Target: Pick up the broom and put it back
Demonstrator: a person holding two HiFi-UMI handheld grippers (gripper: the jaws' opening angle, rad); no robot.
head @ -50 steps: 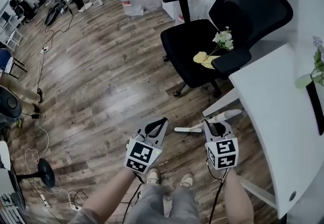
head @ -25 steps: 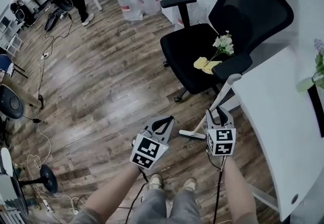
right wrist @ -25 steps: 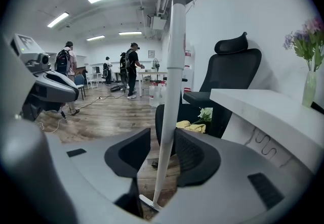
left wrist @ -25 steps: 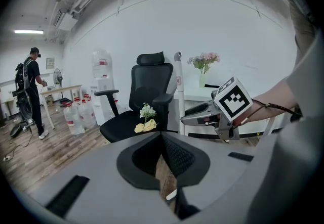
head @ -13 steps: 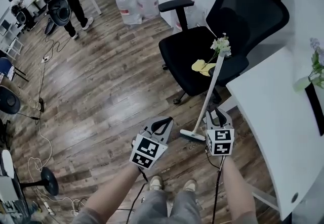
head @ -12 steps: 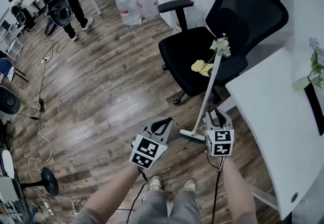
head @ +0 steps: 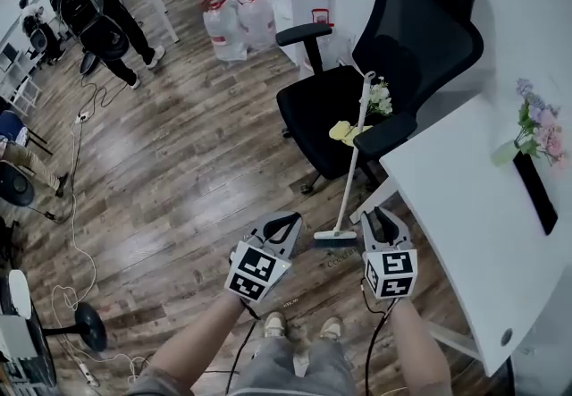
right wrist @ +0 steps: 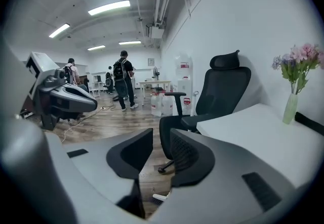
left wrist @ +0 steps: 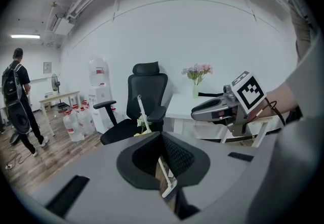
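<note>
**A:** Your head view shows the broom (head: 352, 162) standing nearly upright. Its head is on the wood floor (head: 197, 144) between your left gripper (head: 282, 219) and your right gripper (head: 380, 215). The handle tilts up toward the black chair (head: 322, 108) and ends beside the white flowers (head: 380, 97) on the seat. Neither gripper touches it.

**B:** Your left gripper view gives you the side-on look. There the handle top (left wrist: 139, 100) rises in front of the chair by its armrest. I cannot tell where it rests. The lower handle and head show through the opening behind the jaw tips, but they lie beyond the jaws, not in them.

**A:** From above, your left gripper's tips meet.

**B:** Its own view agrees: the jaws are together at the tips and hold nothing. It also shows your right gripper off to the right, in front of the white table (left wrist: 182, 109).

**A:** Your right gripper view shows its jaws parted after they have just been closing. Only the chair's base and the floor are in the gap. Of the broom you get just a pale bit of the head (right wrist: 155, 196) low down, and the handle does not show there.

**B:** Only that view shows the vase (right wrist: 289, 108) upright on the table. The head view shows 1 person with a backpack (head: 89, 10) far up the room.
</note>
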